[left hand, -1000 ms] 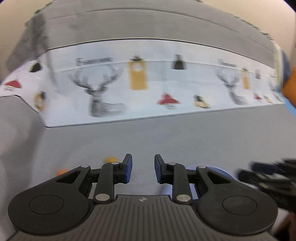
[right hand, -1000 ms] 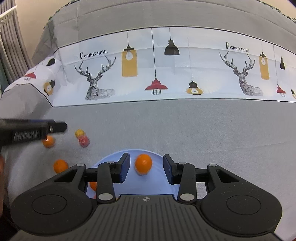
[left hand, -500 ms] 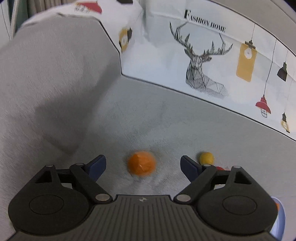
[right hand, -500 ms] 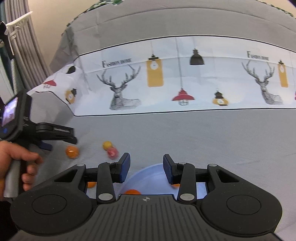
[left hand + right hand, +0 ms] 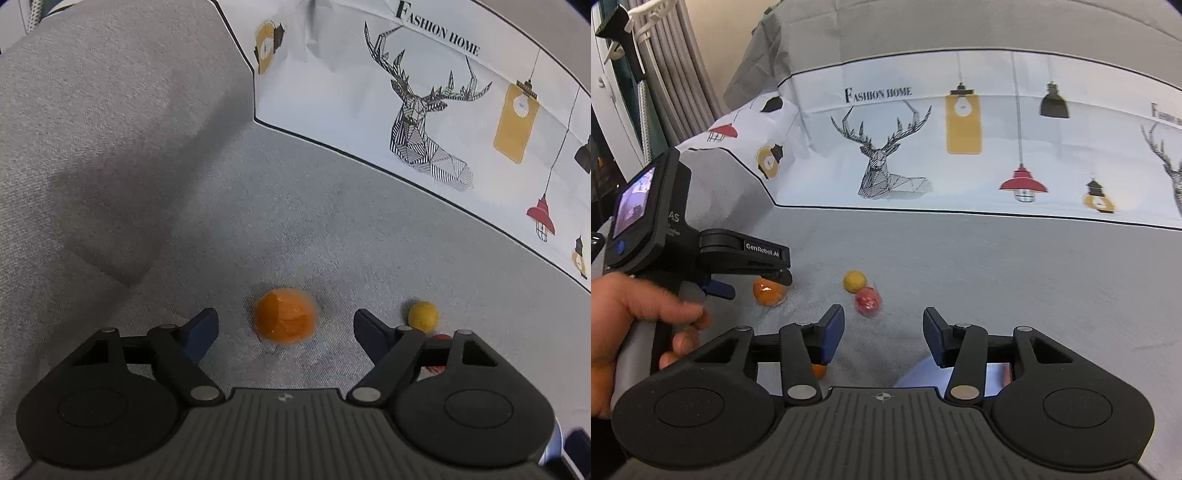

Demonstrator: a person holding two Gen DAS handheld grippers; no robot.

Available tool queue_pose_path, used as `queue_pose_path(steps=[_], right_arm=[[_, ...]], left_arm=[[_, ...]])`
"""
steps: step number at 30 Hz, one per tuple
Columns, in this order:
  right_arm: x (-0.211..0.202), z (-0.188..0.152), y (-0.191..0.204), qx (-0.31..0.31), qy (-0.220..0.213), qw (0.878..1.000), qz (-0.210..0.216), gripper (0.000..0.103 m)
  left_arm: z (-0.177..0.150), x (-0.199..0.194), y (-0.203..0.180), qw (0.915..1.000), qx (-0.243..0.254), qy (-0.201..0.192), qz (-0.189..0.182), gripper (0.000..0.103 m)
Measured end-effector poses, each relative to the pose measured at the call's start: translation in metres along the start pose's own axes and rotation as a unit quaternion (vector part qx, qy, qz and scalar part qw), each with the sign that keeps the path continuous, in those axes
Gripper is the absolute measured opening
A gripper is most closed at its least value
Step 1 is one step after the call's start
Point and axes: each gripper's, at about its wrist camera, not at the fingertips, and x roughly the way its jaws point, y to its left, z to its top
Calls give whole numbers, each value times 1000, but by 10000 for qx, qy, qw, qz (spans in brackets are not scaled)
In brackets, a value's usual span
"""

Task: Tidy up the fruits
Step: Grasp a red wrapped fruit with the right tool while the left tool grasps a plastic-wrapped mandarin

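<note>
**Orange fruit sitting dead ahead of the spread left gripper**

Orange and roundish, the orange fruit (image 5: 285,316) is lying on the grey fabric surface (image 5: 332,229), straight in front of the left gripper (image 5: 286,326) and centred in the gap between its blue pads. That gripper is standing wide open, its jaws flanking the fruit without touching it; being nearly round, the fruit is offering no long axis to line up with, so a short push forward and a squeeze looks like all the grasp is asking for. The left hand (image 5: 639,314) is plainly the nearer one.

Just beyond the gripper's right finger, a small yellow fruit (image 5: 423,316) is resting, with a red fruit (image 5: 868,302) touching or almost touching it; both are lying close enough that the right finger could nudge them as it closes.

The right gripper (image 5: 882,334) is hanging back, its jaws also parted and holding nothing. Beneath it a pale blue plate (image 5: 916,373) is peeking out, probably the destination, and another orange piece (image 5: 818,370) is showing behind its left finger. Nothing is blocking the direct line to the fruit.
</note>
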Motion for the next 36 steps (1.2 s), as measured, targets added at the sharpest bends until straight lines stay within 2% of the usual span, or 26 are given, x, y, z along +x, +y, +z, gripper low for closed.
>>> queue_pose_path(steps=[2, 4, 6, 11, 18, 22, 24, 27, 28, 31, 32, 33, 36], right_arm=[[11, 3, 4, -39, 33, 10000, -21, 50], [21, 6, 9, -61, 74, 10000, -16, 50], [32, 8, 13, -107, 122, 9999, -9, 50], [56, 10, 21, -256, 227, 9994, -56, 50], [94, 10, 28, -382, 390, 9985, -102, 49], [115, 8, 30, -446, 525, 9975, -129, 43], [124, 6, 30, -424, 599, 9972, -141, 39], [131, 7, 32, -450, 618, 9969, -168, 34], [133, 7, 33, -486, 623, 9967, -183, 27], [133, 7, 32, -468, 627, 9968, -156, 27], [132, 7, 32, -463, 623, 9969, -145, 27], [130, 7, 31, -449, 610, 9970, -134, 27], [120, 11, 31, -430, 543, 9976, -66, 27]], left_arm=[[1, 1, -1, 10000, 23, 21, 9, 76], [0, 2, 0, 10000, 18, 61, 24, 63], [2, 8, -1, 9998, -7, 199, -50, 39], [4, 3, 0, 9999, -56, 117, -22, 38], [2, 3, 1, 9997, -79, 225, -109, 40], [3, 6, 2, 9996, -74, 247, -82, 42], [3, 8, 1, 9996, -60, 258, -44, 48], [5, 10, 1, 9996, -54, 287, -47, 51], [5, 11, 1, 9995, -60, 294, -53, 51], [6, 12, 1, 9995, -41, 300, -31, 49], [6, 13, 1, 9995, -31, 303, -33, 43], [6, 13, 1, 9995, -20, 301, -43, 41], [4, 10, 1, 9996, 44, 287, -39, 40]])
